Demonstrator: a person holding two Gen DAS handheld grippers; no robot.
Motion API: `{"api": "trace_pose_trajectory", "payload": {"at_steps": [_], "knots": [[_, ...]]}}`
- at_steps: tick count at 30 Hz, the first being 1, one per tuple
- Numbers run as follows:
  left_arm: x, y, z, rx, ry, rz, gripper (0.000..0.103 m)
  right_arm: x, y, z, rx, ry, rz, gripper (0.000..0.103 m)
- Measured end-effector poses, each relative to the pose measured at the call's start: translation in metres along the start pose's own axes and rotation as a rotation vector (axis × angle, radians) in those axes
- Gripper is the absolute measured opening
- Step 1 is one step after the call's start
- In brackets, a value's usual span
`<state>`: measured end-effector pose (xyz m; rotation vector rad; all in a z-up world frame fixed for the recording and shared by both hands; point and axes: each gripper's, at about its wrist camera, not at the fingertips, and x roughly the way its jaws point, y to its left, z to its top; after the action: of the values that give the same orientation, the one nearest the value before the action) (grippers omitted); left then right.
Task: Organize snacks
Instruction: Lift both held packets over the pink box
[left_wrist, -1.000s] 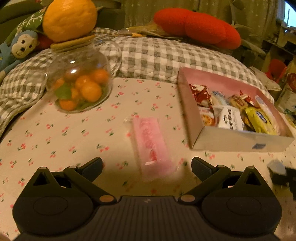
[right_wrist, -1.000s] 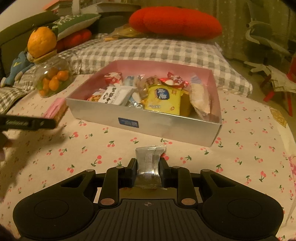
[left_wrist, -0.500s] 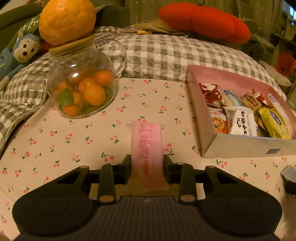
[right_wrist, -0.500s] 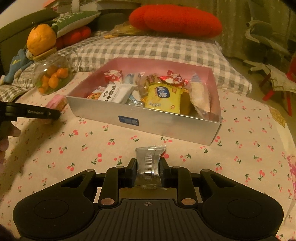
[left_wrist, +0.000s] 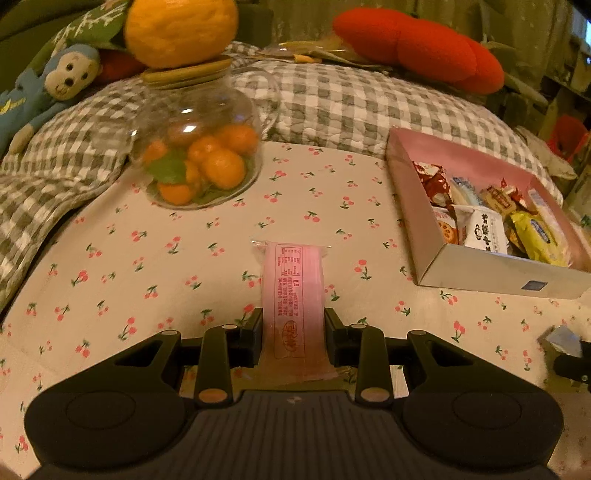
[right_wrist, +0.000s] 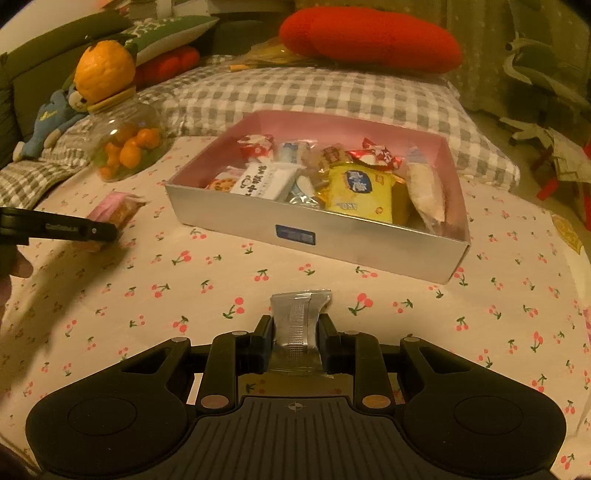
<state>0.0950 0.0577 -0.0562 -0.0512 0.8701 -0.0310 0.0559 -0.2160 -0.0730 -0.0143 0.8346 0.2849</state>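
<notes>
A long pink snack packet (left_wrist: 291, 280) sticks forward out of my left gripper (left_wrist: 293, 325), which is shut on its near end just above the cherry-print cloth. The same packet (right_wrist: 114, 206) and the left gripper (right_wrist: 107, 232) show at the left edge of the right wrist view. My right gripper (right_wrist: 295, 332) is shut on a small silver packet (right_wrist: 299, 314), a short way in front of the box. The silver box with a pink inside (right_wrist: 258, 225) holds several wrapped snacks; in the left wrist view the box (left_wrist: 480, 269) lies to the right.
A glass jar of small oranges (left_wrist: 199, 158) stands at the far left with a big orange (left_wrist: 181, 26) on its lid. Behind lie a checked pillow (left_wrist: 351, 96), a blue monkey toy (left_wrist: 48, 85) and a red cushion (left_wrist: 417, 48). A person's hand (right_wrist: 14, 266) shows at the left edge.
The left gripper went from wide open around the pink packet to shut on it, then lifted it a little off the cloth. The right gripper kept still with its silver packet.
</notes>
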Motion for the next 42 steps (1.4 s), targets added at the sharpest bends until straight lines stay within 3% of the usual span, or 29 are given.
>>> {"api": "trace_pose_trajectory", "payload": {"at_steps": [6,11,18,29,35,42], "knots": [[-0.012,0.010,-0.002,-0.053,-0.006,-0.031,0.029,-0.006,0.003,0.007,0.016,-0.019,0.010,0.024],[-0.022,0.017,-0.005,-0.135,-0.009,-0.102,0.029,-0.015,0.005,0.016,0.035,-0.044,0.015,0.024],[-0.034,0.002,0.006,-0.176,-0.047,-0.177,0.029,-0.027,-0.006,0.032,0.102,-0.100,0.025,0.024],[-0.021,-0.045,0.029,-0.075,-0.077,-0.249,0.029,-0.026,-0.049,0.048,0.302,-0.122,0.034,0.024],[-0.007,-0.075,0.036,-0.011,-0.080,-0.240,0.029,-0.015,-0.058,0.061,0.366,-0.130,0.049,0.024],[0.006,-0.098,0.052,0.019,-0.095,-0.214,0.029,0.007,-0.075,0.068,0.420,-0.125,-0.022,0.024]]}}
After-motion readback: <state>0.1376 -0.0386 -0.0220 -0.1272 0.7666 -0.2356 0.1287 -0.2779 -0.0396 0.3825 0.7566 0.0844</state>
